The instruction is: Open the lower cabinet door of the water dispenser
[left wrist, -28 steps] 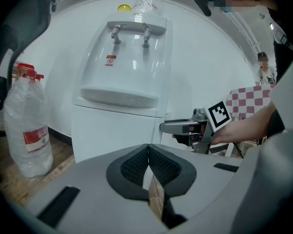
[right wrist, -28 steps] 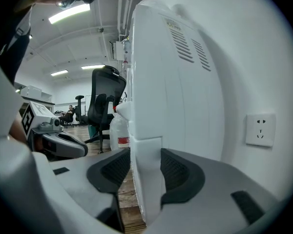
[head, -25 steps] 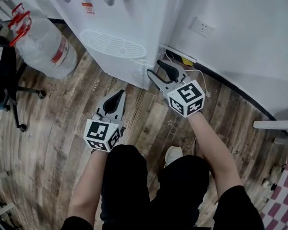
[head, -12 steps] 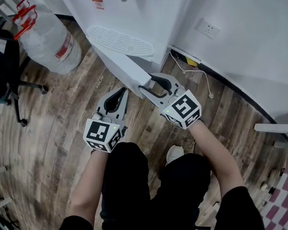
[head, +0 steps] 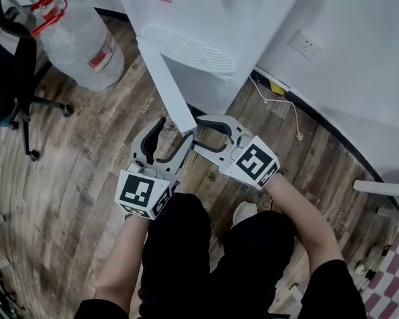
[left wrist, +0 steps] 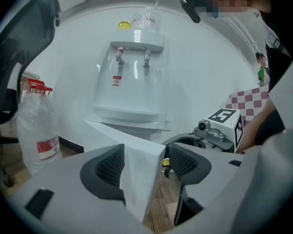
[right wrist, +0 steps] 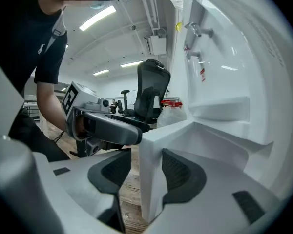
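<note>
At the foot of the water dispenser (head: 206, 12), the lower cabinet door (head: 169, 88) now stands swung well out from the dispenser's front. A second ago it lay shut and flush. Its hinge side stays at the dispenser and its free edge points back toward the person.

The right gripper (head: 196, 131) has drawn that edge away from the dispenser. Its jaws stand apart around the edge and have just been opening a little. One pad seems to rest on the panel while the other stands off it, so this looks like a hook rather than a clamp.

The left gripper (head: 175, 128), closed and idle a second ago, has come up toward the dispenser. Its jaws have just been opening, and the same door edge (left wrist: 139, 179) now sits between them without being pinched.

As I judge it, the opening is essentially achieved. The compartment front is uncovered, and what remains is at most a further push outward from the dispenser. With two loose grippers on one edge, the door could swing back.
</note>
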Available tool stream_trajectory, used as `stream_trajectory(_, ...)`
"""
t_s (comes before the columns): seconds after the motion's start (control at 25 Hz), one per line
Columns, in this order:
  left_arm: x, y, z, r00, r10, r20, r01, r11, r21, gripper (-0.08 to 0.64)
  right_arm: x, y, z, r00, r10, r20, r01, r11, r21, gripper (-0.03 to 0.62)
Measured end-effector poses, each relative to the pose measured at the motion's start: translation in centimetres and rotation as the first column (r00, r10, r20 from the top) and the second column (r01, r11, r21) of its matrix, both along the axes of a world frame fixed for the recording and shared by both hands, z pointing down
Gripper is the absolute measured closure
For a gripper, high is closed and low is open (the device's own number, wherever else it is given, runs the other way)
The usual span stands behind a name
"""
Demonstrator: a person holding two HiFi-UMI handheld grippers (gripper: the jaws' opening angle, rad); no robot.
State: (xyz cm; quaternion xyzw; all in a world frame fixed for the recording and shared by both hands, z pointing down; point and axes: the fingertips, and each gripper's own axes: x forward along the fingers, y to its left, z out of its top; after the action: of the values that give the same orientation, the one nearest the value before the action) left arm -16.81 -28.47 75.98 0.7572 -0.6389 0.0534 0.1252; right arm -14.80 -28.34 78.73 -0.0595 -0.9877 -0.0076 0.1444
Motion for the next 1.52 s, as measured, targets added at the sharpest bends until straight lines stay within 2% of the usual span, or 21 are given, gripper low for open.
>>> stream_trajectory(0.2,-1.6,0.6,0.2,0.991,-0.089,0.097,0.091,0.996,-0.015,0.221,-2.0,3.4,0.1,0.992,-0.13,-0.004,0.13,0.992,0.0,0.38)
stream_trajectory(0.36,-4.0,2.0,0.4,0.972,-0.182,0.146,0.188,0.982,-0.028,0.221,-3.4,5.2,0.3,0.979,-0.204,-0.002,0.204,0.979,-0.023,0.38)
stream_trajectory(0.64,-6.8,4.0,0.6,0.962,-0.222,0.159,0.229,0.973,-0.028,0.227,-5.0,5.7,0.4,0.974,-0.228,0.018,0.228,0.972,-0.052,0.381)
stream_trajectory(0.8,-8.2,5.3,0.7,0.952,-0.248,0.18,0.256,0.966,-0.023,0.301,-6.1,5.9,0.0,0.966,-0.256,0.027,0.257,0.965,-0.052,0.383)
stream_trajectory(1.12,-11.7,7.4,0.6,0.916,-0.332,0.225,0.344,0.939,-0.013,0.37,-9.0,6.4,-0.9,0.958,-0.285,0.008,0.285,0.958,-0.025,0.438)
stream_trajectory(1.52,-15.2,8.8,0.3,0.891,-0.385,0.239,0.395,0.919,0.008,0.379,-12.5,7.0,-2.2,0.957,-0.287,0.044,0.288,0.957,-0.021,0.499)
